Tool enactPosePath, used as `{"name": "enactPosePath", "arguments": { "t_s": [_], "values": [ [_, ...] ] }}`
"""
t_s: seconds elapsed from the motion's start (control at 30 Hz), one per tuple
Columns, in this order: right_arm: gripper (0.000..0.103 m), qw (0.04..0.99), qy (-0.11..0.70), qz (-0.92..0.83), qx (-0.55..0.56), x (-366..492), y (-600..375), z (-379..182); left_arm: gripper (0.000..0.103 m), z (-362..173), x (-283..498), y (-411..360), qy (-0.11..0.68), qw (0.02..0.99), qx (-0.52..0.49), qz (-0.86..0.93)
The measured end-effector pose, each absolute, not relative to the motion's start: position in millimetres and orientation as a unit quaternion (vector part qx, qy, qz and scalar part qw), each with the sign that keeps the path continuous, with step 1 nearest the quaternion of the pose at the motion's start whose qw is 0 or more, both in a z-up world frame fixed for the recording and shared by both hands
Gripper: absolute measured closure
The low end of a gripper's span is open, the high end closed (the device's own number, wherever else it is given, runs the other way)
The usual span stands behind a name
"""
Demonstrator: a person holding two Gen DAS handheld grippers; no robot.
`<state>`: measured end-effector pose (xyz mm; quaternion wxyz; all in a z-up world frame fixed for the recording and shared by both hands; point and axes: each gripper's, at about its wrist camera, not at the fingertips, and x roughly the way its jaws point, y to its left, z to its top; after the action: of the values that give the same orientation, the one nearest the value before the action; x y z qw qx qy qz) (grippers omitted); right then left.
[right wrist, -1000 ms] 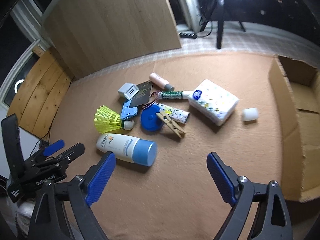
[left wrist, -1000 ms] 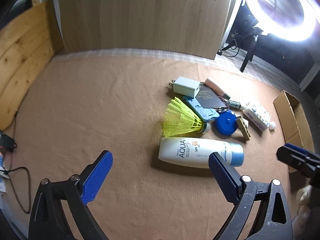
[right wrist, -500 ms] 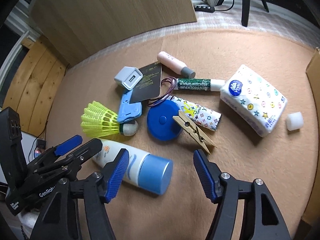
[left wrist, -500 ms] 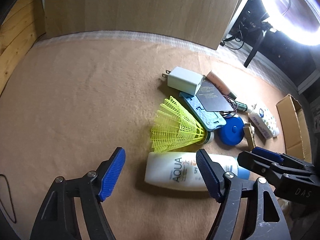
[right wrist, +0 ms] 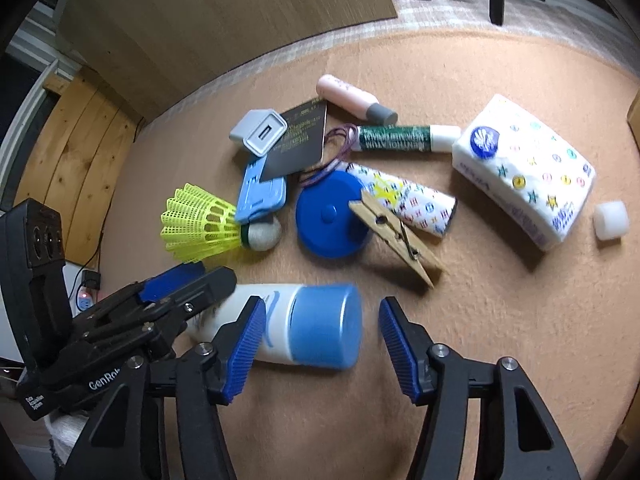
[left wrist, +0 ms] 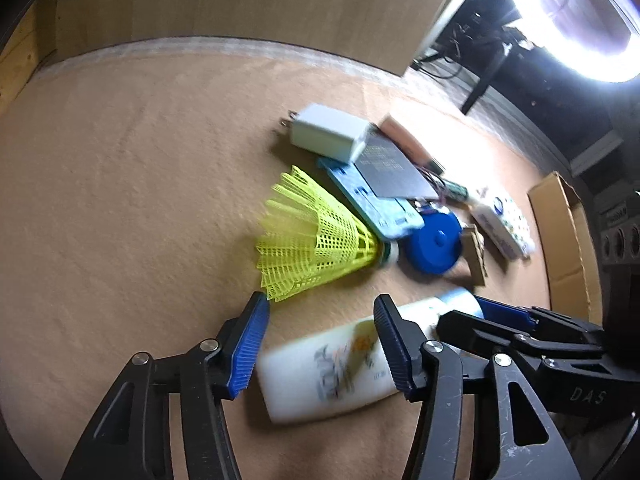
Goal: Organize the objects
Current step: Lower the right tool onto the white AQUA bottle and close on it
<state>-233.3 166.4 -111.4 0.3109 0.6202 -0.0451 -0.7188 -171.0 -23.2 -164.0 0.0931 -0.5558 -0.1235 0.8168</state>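
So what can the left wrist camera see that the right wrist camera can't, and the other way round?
Only the left wrist view shows the bright ring light and most of the cardboard box.

Only the right wrist view shows the small white cube and the patterned tube in full.

Both show the sunscreen bottle, the yellow shuttlecock, the blue round case, the white charger, the tissue pack, and both open grippers: left gripper, right gripper.
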Motion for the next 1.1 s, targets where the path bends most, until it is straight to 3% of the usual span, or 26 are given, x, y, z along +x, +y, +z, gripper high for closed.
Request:
{"name": "enactPosePath", "arguments": {
  "t_s": [0.43,0.5,0.63,1.0,1.1],
  "values": [
    [0.051,0.305,-0.079,-0.727,0.610,-221.8,206.3,-100.7,0.047,-161.9,-128.2,2.6,-0.148,0.115,-0.560,0.807],
    [0.051,0.306,-0.086,-0.726,0.610,-219.8,210.3,-99.8,0.044,-157.2,-122.5,5.3,-0.175,0.083,-0.547,0.814],
    [0.051,0.312,-0.085,-0.721,0.613,-217.5,207.1,-100.5,0.027,-149.3,-116.0,18.5,-0.144,0.101,-0.546,0.819],
    [0.048,0.338,-0.060,-0.693,0.635,-210.3,182.6,-112.6,0.028,-161.3,-119.7,44.6,-0.147,0.117,-0.556,0.809],
    [0.047,0.345,-0.055,-0.686,0.638,-209.6,177.1,-114.6,0.035,-163.2,-121.3,44.1,-0.161,0.124,-0.556,0.806]
  ]
}}
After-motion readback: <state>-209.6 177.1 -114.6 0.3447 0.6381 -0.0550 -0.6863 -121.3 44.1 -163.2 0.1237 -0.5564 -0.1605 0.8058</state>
